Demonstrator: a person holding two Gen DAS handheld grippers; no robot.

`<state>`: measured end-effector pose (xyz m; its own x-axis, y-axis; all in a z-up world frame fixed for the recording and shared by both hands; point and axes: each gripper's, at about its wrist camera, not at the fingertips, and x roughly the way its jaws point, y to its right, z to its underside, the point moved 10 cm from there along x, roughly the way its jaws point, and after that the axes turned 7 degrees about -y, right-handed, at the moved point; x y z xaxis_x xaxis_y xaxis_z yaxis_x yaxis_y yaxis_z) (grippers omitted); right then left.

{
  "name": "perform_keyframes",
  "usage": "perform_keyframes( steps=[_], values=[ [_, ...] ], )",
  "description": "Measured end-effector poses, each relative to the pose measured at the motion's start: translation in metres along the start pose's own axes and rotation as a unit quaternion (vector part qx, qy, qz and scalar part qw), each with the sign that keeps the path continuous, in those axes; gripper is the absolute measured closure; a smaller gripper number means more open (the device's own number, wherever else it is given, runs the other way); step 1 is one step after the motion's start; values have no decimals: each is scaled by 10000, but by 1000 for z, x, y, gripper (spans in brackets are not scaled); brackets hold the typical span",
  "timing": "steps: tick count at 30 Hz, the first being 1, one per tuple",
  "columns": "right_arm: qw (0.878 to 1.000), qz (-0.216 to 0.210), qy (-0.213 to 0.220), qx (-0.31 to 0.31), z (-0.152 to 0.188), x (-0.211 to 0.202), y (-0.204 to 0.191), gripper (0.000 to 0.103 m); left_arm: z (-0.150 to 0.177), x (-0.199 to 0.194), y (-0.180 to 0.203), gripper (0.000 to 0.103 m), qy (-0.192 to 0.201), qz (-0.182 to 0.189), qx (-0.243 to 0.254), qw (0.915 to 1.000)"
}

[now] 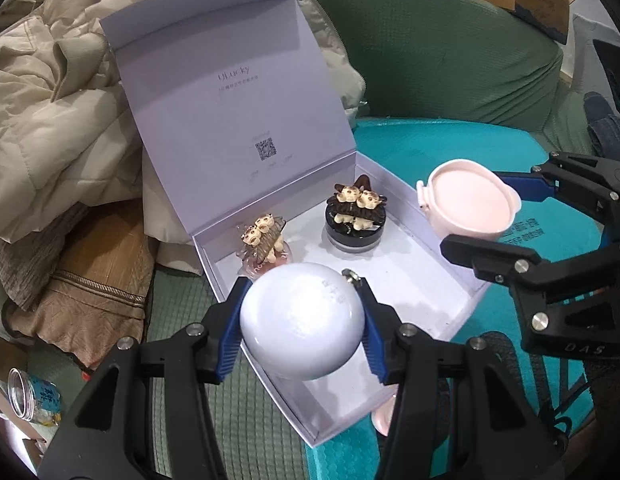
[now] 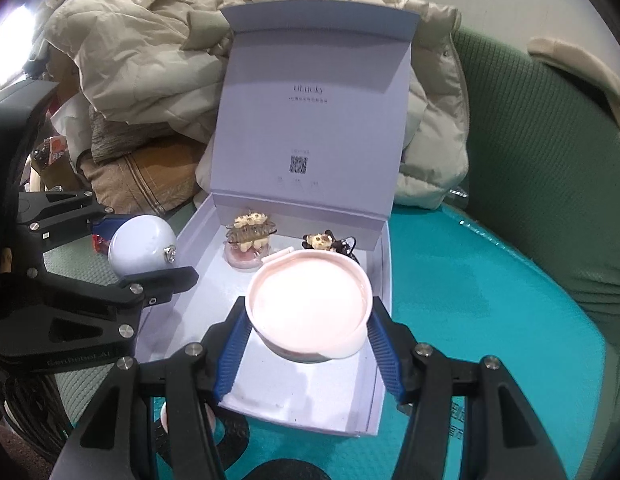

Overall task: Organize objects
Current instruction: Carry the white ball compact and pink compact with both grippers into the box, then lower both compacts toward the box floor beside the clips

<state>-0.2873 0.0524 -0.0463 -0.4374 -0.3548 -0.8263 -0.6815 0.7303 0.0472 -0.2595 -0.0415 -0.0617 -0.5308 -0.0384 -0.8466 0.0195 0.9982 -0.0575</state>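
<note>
An open white gift box lies on a teal mat, lid upright. Inside, at the back, stand a pink jar and a black jar, each topped with a bear hair clip. My left gripper is shut on a round white compact, held over the box's near-left edge. My right gripper is shut on a round pink compact, held above the box's front right part.
Cream quilted jackets and a tan bag are piled left and behind the box. A green sofa curves behind. A clear jar lies at lower left. A pink object peeks out by the box's near corner.
</note>
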Motion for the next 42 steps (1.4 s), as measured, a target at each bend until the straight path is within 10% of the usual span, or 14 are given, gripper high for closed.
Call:
perform_keyframes(
  steps=[42],
  values=[
    [9929,-500,-1079,86,29,87,-8,45,35,94,2,54,-1012,-262,134,9944]
  ],
)
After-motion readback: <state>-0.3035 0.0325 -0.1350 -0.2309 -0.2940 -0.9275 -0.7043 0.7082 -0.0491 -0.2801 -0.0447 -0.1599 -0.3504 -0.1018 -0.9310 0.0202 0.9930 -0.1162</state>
